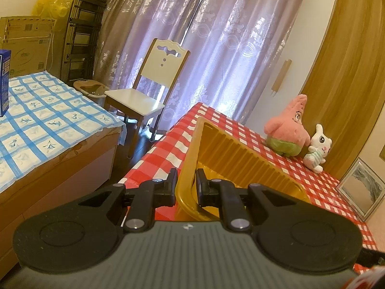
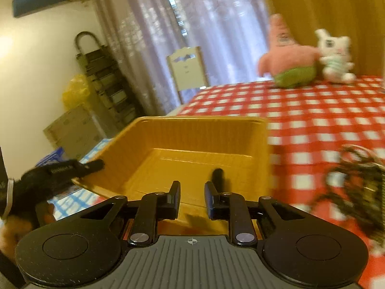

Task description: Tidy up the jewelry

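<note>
A yellow plastic tray [image 1: 240, 154] rests tilted on the red-checked tablecloth [image 1: 312, 180]. My left gripper [image 1: 187, 185] is shut on the tray's near rim, one finger inside the wall and one outside. In the right wrist view the same tray [image 2: 192, 132] lies ahead, with the left gripper [image 2: 96, 165] clamped on its left rim. My right gripper [image 2: 192, 200] hovers over the tray's near edge, its jaws a narrow gap apart with nothing between them. A small dark object [image 2: 217, 175], blurred, sits on the tray floor. A dark tangle of jewelry [image 2: 356, 187] lies on the cloth at the right.
A pink star plush [image 2: 286, 57] and a white bunny plush [image 2: 335, 55] stand at the table's far side. Left of the table are a white chair [image 1: 149, 89] and a bed with a blue-checked cover [image 1: 48, 120]. The table's left edge runs close to the tray.
</note>
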Tool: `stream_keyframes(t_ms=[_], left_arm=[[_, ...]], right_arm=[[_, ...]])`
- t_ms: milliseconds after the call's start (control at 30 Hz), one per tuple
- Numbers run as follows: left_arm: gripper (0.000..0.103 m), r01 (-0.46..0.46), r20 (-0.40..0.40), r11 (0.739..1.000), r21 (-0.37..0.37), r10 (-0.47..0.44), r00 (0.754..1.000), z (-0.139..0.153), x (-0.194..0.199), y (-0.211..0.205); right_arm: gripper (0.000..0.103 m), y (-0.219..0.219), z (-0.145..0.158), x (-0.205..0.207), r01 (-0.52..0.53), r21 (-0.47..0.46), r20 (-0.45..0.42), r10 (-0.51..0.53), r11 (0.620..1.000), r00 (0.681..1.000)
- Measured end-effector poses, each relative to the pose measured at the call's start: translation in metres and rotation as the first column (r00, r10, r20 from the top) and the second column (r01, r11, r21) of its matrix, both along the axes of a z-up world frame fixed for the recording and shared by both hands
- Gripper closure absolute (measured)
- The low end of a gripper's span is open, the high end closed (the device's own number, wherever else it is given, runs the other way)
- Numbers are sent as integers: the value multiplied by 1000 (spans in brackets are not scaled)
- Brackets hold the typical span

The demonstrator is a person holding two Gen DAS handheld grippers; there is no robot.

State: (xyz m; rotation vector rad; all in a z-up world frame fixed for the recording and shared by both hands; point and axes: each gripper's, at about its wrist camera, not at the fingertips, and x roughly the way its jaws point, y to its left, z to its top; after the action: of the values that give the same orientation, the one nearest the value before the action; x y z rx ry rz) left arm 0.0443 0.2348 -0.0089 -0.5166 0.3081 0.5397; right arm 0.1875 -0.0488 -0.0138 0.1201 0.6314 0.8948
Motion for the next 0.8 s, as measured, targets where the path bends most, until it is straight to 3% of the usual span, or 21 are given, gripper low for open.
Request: stream_keyframes(t_ms=[200, 433, 600, 800], left_arm=[[89, -4, -8, 1000, 5, 4, 1000, -1, -1, -1], [89, -10, -18, 1000, 17, 10, 1000, -1, -1, -4], [89, -10, -19, 1000, 19, 11, 1000, 0, -1, -5], [89, -9, -20, 1000, 19, 9, 1000, 1, -1, -5]], right_arm=[[81, -76, -10, 1, 185, -54, -10, -186, 981, 983], [81, -149, -25, 13, 366, -114, -56, -373, 924, 926], [81, -166, -25, 18, 413, -113, -51, -420, 904, 906], [81, -158, -23, 24, 394, -98, -28, -398, 914, 917]])
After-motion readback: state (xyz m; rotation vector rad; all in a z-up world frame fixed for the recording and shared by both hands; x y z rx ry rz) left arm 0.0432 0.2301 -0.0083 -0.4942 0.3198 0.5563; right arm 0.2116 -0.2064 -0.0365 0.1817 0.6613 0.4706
